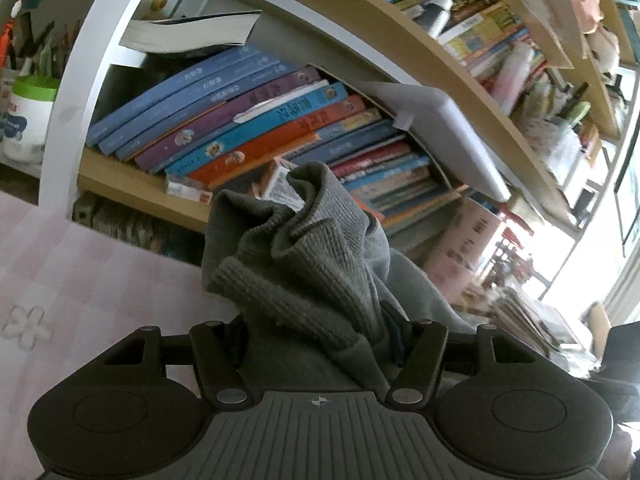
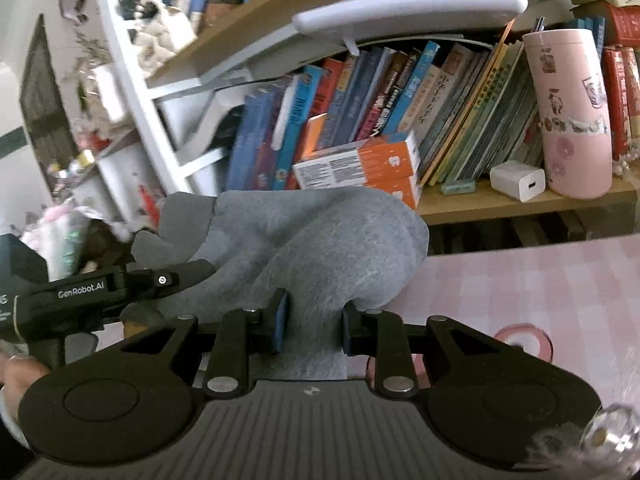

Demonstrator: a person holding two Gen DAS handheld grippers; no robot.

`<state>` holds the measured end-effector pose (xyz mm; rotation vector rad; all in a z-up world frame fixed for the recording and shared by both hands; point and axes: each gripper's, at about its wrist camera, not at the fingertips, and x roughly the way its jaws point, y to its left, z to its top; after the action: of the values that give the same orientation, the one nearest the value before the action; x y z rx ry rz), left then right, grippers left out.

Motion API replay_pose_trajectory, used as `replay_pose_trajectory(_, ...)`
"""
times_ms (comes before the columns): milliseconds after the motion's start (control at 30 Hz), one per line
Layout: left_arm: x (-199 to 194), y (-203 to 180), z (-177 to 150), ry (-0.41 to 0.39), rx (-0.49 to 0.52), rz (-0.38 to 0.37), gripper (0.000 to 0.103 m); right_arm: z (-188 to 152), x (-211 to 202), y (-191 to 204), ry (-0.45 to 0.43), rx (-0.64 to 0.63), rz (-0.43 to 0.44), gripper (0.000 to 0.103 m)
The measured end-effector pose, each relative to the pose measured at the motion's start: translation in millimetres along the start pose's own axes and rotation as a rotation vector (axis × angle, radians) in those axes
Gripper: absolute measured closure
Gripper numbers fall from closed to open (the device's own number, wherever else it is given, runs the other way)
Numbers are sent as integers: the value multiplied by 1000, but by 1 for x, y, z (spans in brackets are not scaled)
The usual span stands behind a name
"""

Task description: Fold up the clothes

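Left gripper (image 1: 316,332) is clamping the grey garment (image 1: 304,264) by a ribbed edge (cuff or hem, can't tell), cloth bunching up before the bookshelf (image 1: 132,188); right gripper (image 2: 314,326) is pinching a fold of the same garment between its blue pads (image 2: 281,322), fabric hanging above the pink checked surface (image 2: 520,280); left tool's body is showing at that view's left.

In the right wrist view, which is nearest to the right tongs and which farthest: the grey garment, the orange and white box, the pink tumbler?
1. The grey garment: between the fingers of the right tongs, straight ahead.
2. The orange and white box: behind the garment, on the shelf.
3. The pink tumbler: on the same shelf, far to the right.
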<state>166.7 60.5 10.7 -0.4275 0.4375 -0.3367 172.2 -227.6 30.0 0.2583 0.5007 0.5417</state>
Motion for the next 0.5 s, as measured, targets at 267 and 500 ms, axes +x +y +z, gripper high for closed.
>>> replay_pose_trajectory(267, 38, 17, 4, 12, -50, -18, 42, 11, 36, -22, 0, -1, -38, 79)
replay_pose_trajectory(500, 55, 35, 6, 61, -126, -34, 39, 6, 43, -36, 16, 47, -43, 77)
